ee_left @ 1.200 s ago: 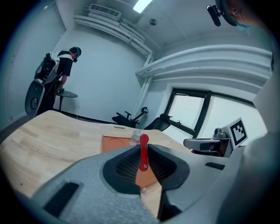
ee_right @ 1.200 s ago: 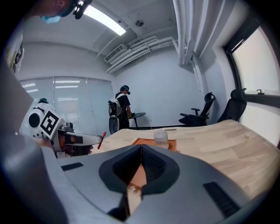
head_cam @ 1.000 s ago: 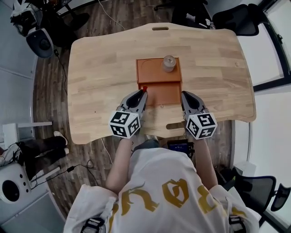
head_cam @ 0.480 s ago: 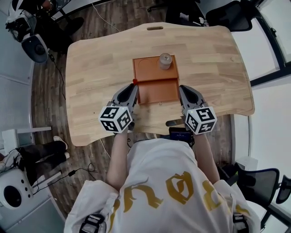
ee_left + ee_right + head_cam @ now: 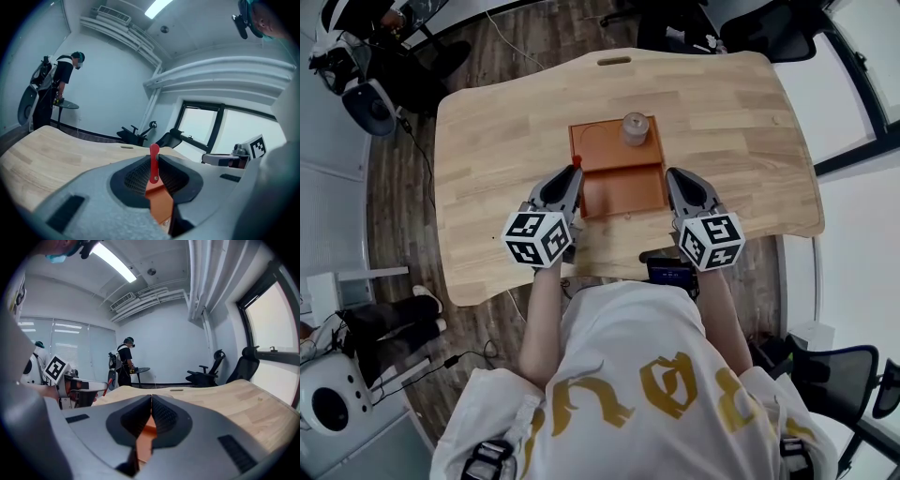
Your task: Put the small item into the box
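An orange box [image 5: 623, 190] lies open in the middle of the wooden table [image 5: 487, 141]. A small clear jar [image 5: 634, 128] stands in its far half. My left gripper [image 5: 574, 172] is shut on a small red item [image 5: 577, 161], which pokes out of the tips at the box's left rim. In the left gripper view the red item [image 5: 153, 164] stands upright between the pads, with the orange box [image 5: 162, 205] below. My right gripper [image 5: 672, 176] is at the box's right side, shut with nothing in it; in the right gripper view its tips [image 5: 151, 401] meet over the box [image 5: 146, 437].
A slot cut-out [image 5: 613, 61] marks the table's far edge. Office chairs [image 5: 769, 28] stand beyond the table, and equipment [image 5: 370, 103] sits on the floor at the left. A person [image 5: 125, 362] stands by a small round table in the background.
The left gripper with the red item has shifted from over the box's near-left part to its left rim. The right gripper keeps its place beside the box.
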`<state>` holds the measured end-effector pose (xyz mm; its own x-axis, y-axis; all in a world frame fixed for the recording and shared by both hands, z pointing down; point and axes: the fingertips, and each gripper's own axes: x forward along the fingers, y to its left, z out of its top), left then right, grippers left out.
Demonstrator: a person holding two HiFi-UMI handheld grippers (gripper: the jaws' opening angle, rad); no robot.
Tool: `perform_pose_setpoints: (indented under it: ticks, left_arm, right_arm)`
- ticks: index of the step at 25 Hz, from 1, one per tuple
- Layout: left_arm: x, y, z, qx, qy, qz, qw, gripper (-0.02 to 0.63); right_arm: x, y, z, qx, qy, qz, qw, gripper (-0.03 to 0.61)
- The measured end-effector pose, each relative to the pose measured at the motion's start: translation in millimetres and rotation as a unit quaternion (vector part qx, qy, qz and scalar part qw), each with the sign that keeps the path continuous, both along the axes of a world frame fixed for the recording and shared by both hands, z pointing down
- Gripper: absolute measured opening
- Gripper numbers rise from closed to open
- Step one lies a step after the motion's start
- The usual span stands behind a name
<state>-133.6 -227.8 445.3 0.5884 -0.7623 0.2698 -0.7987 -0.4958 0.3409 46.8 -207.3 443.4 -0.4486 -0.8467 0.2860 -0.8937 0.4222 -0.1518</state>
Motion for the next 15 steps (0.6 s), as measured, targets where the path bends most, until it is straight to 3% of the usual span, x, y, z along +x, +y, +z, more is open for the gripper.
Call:
perform_pose_setpoints:
  ticks: [15]
  left_arm:
    - [7.2,1.8,25.0,-0.032,-0.023,0.009,0.9992,0.052]
  right_arm:
    - [10.8,-3.7,18.3,-0.024,-0.006,0.001,1.000,0.012]
